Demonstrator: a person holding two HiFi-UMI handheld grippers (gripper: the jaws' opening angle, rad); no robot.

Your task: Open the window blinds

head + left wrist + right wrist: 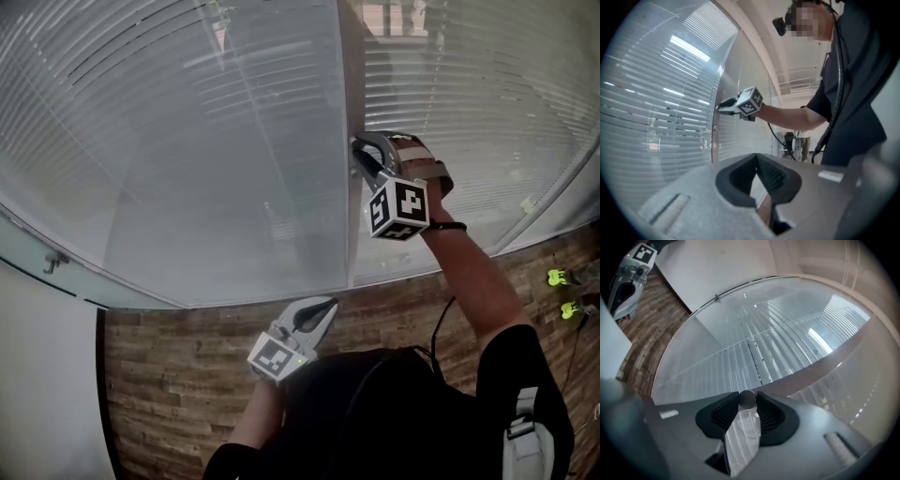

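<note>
At the far left a plain white wall [42, 375] meets a floor of wood planks [178, 366]. Above them stands the glazed partition, and the window blinds [169, 103] hang behind its left glass pane, with their thin horizontal slats running the full width.

The left gripper [326, 307] is held low and close to the person's body, over the floor and well short of the glass. Its jaws are closed tip to tip and there is nothing between them. Its marker cube [275, 358] faces up.

Next comes the pale upright frame post [349, 94] that divides the two panes. The right gripper [359, 157] is up against this post, higher than the left one. Its jaws are clamped on a small round grey knob [747, 398] that sits right at the pad tips. From the head view the knob is hidden behind the gripper. The person's bare right forearm [469, 272] reaches up to it from a dark sleeve, and a black cable [441, 323] hangs loose beside that arm.

To the right of the post, more blind slats [469, 84] show behind the second pane. Here they have lighter gaps between them, and a bit of the outside is visible at the very top.

On the floor at the far right lie two small yellow-green items [559, 277]. They are too small to identify.
</note>
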